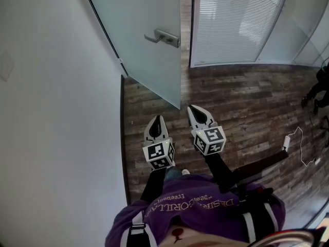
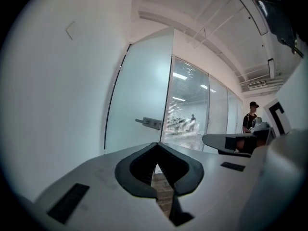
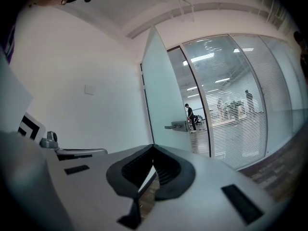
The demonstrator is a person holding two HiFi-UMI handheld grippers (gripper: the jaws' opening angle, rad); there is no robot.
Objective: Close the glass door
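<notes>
The frosted glass door stands open, swung in toward the white wall, with a metal lever handle near its free edge. Both grippers are held level over the wooden floor, short of the door's bottom edge. My left gripper is shut and holds nothing. My right gripper sits slightly ahead of it, also shut and holding nothing. In the left gripper view the door and handle lie ahead beyond the closed tips. The right gripper view shows the door nearly edge-on, its handle past the closed tips.
A white wall runs along the left. A glass partition with blinds stands right of the doorway. A white adapter with a cable lies on the floor at right, near a dark bar. A person stands farther off.
</notes>
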